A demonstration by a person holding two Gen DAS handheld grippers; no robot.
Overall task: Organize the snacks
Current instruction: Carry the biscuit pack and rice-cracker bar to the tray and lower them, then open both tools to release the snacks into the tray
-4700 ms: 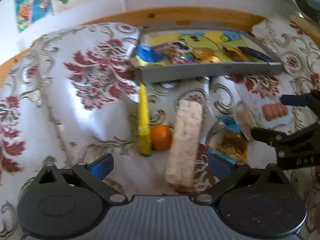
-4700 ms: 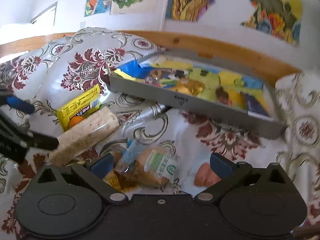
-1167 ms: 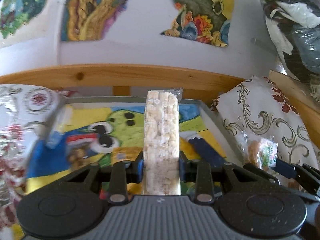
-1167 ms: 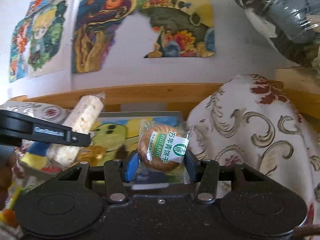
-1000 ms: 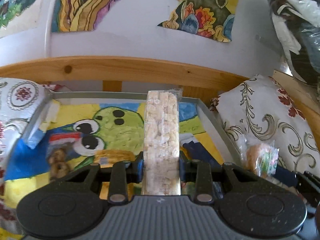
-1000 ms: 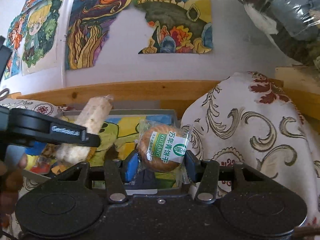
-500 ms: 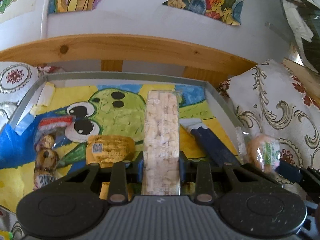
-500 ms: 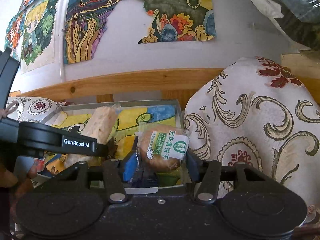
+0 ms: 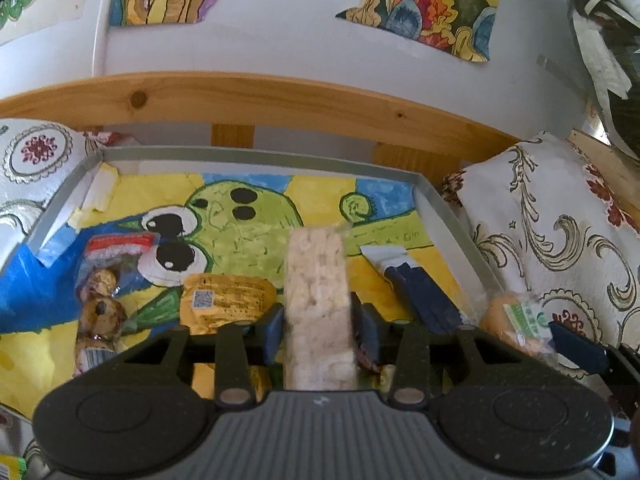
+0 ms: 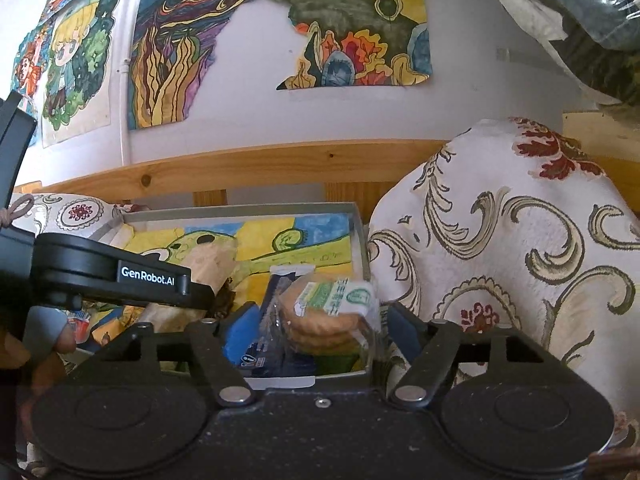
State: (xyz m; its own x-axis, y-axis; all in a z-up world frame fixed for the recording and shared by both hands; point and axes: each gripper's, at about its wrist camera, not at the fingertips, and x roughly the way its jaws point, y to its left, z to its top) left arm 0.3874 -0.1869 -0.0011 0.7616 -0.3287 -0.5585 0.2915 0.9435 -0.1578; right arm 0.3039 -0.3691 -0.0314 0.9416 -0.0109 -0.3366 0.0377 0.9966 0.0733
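Note:
My left gripper (image 9: 318, 330) is shut on a pale puffed-rice bar (image 9: 316, 300) and holds it lengthwise over the grey tray (image 9: 256, 155). The tray is lined with a green cartoon drawing. From the right wrist view, that bar (image 10: 210, 262) sticks out past the left gripper's black body (image 10: 120, 276). My right gripper (image 10: 322, 332) hangs over the tray's near right corner. Its fingers are spread wider than the round biscuit packet (image 10: 332, 308), which sits tilted and blurred between them. The biscuit packet (image 9: 516, 322) also shows at the tray's right edge.
In the tray lie a yellow packet (image 9: 226, 300), a bag of brown round snacks (image 9: 100, 300) and a dark blue packet (image 9: 420, 296). A wooden rail (image 9: 280, 100) and a wall with drawings stand behind. A floral cushion (image 10: 520, 240) rises on the right. A hand (image 10: 40, 352) grips the left tool.
Both grippers lifted their snacks off the cloth and carried them over the tray, sinking lower in the last second. The right fingers have just spread and the biscuit packet has tipped.

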